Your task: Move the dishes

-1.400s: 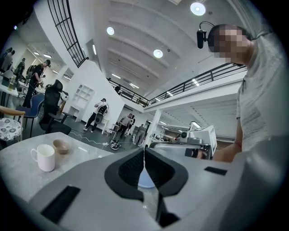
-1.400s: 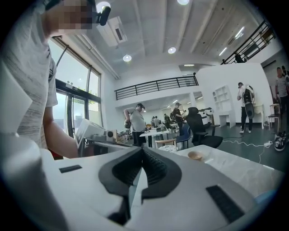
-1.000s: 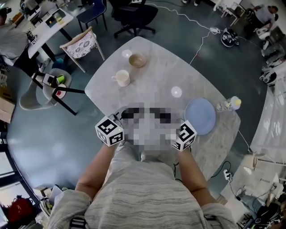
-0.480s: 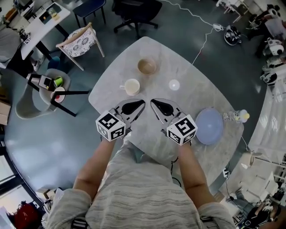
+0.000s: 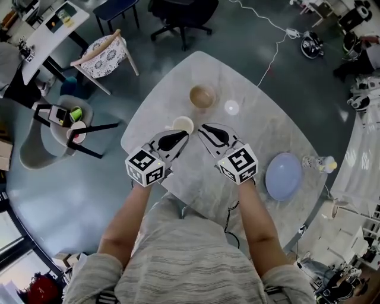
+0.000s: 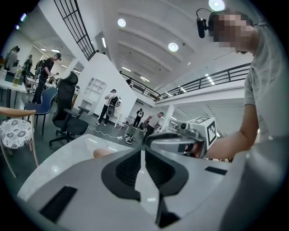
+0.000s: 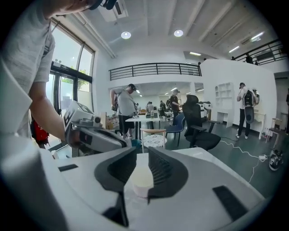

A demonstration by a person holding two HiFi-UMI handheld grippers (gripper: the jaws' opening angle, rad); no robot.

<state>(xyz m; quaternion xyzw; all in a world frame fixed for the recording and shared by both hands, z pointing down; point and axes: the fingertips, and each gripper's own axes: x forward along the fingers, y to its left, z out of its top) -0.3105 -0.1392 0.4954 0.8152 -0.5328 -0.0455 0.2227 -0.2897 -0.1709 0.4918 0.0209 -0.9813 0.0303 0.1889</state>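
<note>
A cream mug (image 5: 182, 124) stands on the pale marble table (image 5: 249, 127), with a brown bowl (image 5: 202, 95) behind it and a blue plate (image 5: 284, 176) at the right edge. My left gripper (image 5: 186, 134) is shut and empty, its tips at the mug's near side; in its own view the left gripper (image 6: 143, 151) has the bowl (image 6: 102, 153) ahead of it. My right gripper (image 5: 200, 127) is open, and its jaws have just been opening. In its own view the right gripper (image 7: 142, 152) frames the mug (image 7: 142, 181) in the gap, just beyond the tips and untouched.
A small bottle (image 5: 321, 163) lies beyond the plate near the table's right corner. A patterned chair (image 5: 104, 55) and a black office chair (image 5: 181, 15) stand past the far side. A side table (image 5: 68, 123) is on the left. People stand in the background.
Both grippers have moved forward over the table, up to the cream mug. The right jaws have parted; the left stay shut.
</note>
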